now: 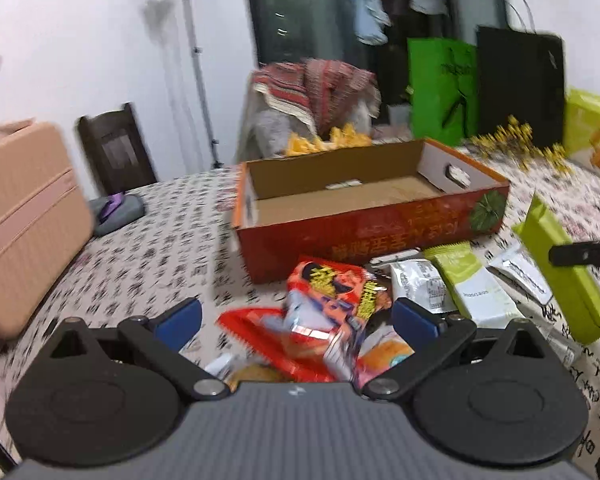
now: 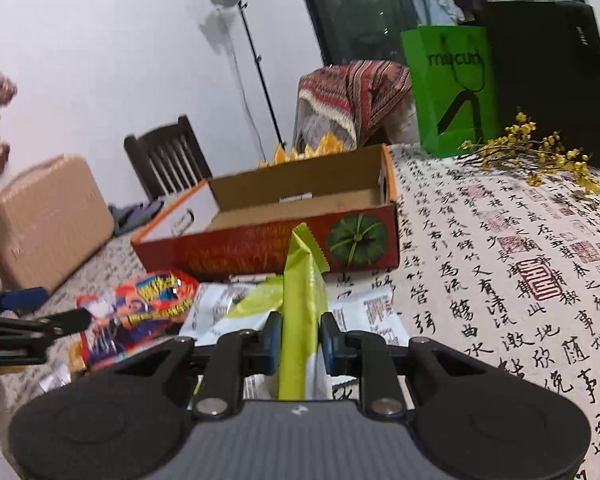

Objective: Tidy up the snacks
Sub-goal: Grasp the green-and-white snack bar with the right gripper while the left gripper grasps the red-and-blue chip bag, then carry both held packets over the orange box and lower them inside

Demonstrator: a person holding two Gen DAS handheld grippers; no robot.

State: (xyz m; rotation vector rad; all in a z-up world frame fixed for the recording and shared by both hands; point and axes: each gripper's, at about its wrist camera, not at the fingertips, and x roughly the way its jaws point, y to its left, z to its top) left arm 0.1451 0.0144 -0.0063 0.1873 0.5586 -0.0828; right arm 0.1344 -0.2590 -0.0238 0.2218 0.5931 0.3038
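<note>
A long lime-green snack packet [image 2: 302,300] stands on edge between the blue pads of my right gripper [image 2: 300,340], which is shut on it; the left wrist view has the same packet [image 1: 564,276] at the right, with a black fingertip [image 1: 580,254] across it. My left gripper [image 1: 296,318] is open, its blue pads wide apart on either side of a red and orange snack bag [image 1: 332,300] that lies in the pile. White and light-green packets [image 1: 456,284] lie beside it. Behind the pile stands an open red cardboard box [image 1: 364,232], [image 2: 260,248], with only a small white label on its floor.
The table [image 2: 500,260] wears a cloth printed with calligraphy. A pink suitcase [image 1: 24,224] stands at the left, a green paper bag [image 2: 448,88] and a black bag [image 2: 548,76] at the back, with dried yellow flowers [image 2: 536,152]. A dark wooden chair [image 2: 168,156] stands behind.
</note>
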